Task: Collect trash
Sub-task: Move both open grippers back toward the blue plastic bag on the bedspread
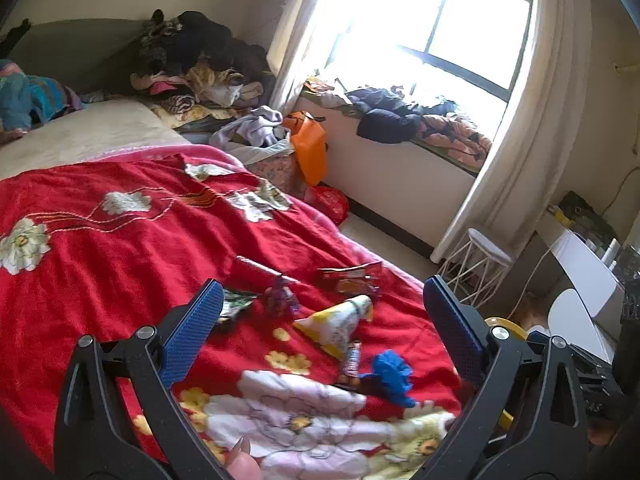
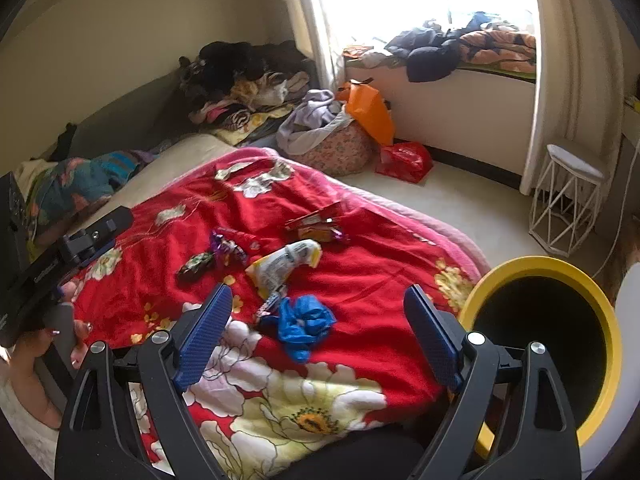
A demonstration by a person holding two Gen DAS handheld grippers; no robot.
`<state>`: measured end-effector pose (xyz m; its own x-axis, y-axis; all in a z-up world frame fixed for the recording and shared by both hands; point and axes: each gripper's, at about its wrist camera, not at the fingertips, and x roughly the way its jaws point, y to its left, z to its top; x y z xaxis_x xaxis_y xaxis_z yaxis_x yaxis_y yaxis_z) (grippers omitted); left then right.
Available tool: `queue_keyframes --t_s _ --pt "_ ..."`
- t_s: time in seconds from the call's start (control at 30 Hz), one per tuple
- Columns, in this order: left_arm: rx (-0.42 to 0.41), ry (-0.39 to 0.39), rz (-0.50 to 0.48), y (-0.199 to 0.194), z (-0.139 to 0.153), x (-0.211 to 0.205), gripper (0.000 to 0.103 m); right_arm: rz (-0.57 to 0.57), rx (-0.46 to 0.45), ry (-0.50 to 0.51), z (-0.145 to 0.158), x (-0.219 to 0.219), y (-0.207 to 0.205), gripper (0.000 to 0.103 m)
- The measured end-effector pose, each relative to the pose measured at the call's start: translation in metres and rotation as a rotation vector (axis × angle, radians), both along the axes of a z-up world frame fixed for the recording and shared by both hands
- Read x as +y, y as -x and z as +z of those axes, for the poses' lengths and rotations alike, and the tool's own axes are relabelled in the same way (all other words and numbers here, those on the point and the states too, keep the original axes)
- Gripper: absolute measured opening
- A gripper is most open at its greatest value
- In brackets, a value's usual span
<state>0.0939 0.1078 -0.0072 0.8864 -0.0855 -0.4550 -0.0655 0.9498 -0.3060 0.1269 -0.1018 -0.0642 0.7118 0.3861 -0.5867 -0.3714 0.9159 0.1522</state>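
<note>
Trash lies on a red flowered blanket [image 1: 120, 248] [image 2: 360, 280]. There is a crumpled blue bag [image 1: 394, 376] [image 2: 304, 322], a yellow-white snack bag [image 1: 340, 322] [image 2: 284, 262], a small candy wrapper [image 1: 351, 362] [image 2: 270, 302], a red wrapper [image 1: 352, 276] [image 2: 316, 222], a purple wrapper [image 1: 282, 300] [image 2: 226, 250] and a dark green wrapper [image 1: 234, 304] [image 2: 196, 264]. My left gripper [image 1: 323, 312] is open and empty above the pile. My right gripper [image 2: 318, 316] is open and empty, just above the blue bag. A yellow-rimmed black bin [image 2: 548, 344] [image 1: 504, 326] stands at the bed's right edge.
Clothes are piled at the head of the bed [image 2: 248, 80] and on the window sill [image 2: 460, 48]. A laundry basket [image 2: 332, 140], an orange bag [image 2: 370, 110] and a red bag [image 2: 404, 160] sit on the floor. A white wire stool [image 2: 568, 200] stands by the curtain.
</note>
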Motion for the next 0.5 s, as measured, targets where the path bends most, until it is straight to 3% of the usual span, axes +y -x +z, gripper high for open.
queue_keyframes --t_s 0.5 --pt "0.101 -0.002 0.061 -0.016 -0.037 0.055 0.092 0.076 0.049 0.087 -0.039 0.055 -0.025 0.085"
